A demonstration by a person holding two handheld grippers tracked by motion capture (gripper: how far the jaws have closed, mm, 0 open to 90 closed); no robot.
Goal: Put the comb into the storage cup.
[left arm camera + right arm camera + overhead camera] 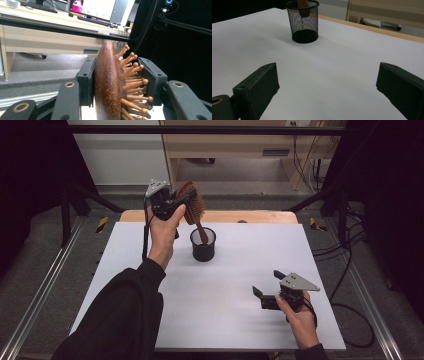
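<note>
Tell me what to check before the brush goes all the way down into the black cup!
1. Left gripper holds the hairbrush tight, one pad on its back, one on its bristles: ok.
2. Brush handle tip is inside the mesh cup rim: ok.
3. Cup stands upright on the white table: ok.
4. Right gripper is open and well away from the cup: ok.
5. Handle has reached the cup's bottom: not ok, it hangs near the top.
6. Cup will stay put when the brush drops: cannot tell.
</note>
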